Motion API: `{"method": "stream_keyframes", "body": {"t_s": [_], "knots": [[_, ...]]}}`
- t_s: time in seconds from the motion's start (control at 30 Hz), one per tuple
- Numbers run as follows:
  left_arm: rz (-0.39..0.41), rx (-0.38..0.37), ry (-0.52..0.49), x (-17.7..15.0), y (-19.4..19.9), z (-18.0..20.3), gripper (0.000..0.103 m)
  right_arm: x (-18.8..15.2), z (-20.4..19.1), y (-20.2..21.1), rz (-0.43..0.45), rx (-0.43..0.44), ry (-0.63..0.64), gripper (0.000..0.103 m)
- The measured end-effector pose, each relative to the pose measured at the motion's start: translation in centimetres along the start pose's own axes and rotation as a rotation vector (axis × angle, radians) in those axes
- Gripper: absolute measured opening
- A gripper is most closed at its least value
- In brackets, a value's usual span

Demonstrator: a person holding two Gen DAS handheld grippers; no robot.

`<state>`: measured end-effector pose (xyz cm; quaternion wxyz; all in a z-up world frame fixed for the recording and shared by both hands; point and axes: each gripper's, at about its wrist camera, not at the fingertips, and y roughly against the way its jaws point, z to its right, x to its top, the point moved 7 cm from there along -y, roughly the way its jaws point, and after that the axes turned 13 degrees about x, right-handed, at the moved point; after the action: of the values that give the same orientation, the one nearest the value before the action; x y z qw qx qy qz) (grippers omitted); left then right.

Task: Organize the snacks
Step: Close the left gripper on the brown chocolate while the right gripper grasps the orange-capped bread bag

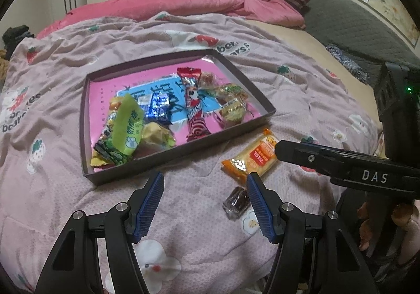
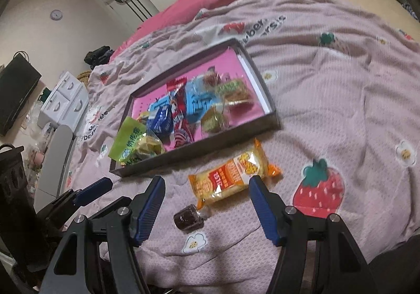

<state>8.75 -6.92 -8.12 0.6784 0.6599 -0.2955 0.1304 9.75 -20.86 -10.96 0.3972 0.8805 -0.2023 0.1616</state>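
A dark shallow tray (image 1: 178, 156) with a pink floor lies on the bed and holds several snacks, among them a green packet (image 1: 128, 121) and a red packet (image 1: 193, 102). In front of the tray (image 2: 197, 155) an orange packet (image 2: 231, 178) and a small dark wrapped candy (image 2: 187, 218) lie on the blanket. My right gripper (image 2: 206, 179) hovers open over the orange packet (image 1: 252, 160), pads clear of it. My left gripper (image 1: 205, 176) is open and empty over bare blanket, with the dark candy (image 1: 236, 201) by its right finger. A right gripper finger (image 1: 315, 157) reaches in over the orange packet.
The pale pink strawberry-print blanket (image 1: 302, 89) covers the bed. A bunched pink quilt (image 1: 210, 3) lies at the far end, with white wardrobes behind. Off the bed's left edge stand white drawers (image 2: 65, 100) and a black screen (image 2: 15, 94).
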Motion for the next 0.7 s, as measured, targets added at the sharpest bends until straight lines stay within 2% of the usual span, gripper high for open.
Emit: {"method": "stream_keyframes", "body": {"t_s": [0.23,0.53,0.7], "knots": [[-0.044,-0.033,-0.033,-1.1,-1.5,1.1,0.067,-0.2,1.3,-1.5,-0.025,-0.025,-0.051,0.066],[-0.112,-0.091,-0.072,-2.8,-3.8,3.0,0.067,-0.2,2.4,-4.8,-0.065,-0.014,-0.126,0.066],[-0.138,-0.115,-0.061,-3.2,-4.6,3.2,0.067,0.4,2.9,-5.8,-0.049,-0.021,-0.143,0.066]]}}
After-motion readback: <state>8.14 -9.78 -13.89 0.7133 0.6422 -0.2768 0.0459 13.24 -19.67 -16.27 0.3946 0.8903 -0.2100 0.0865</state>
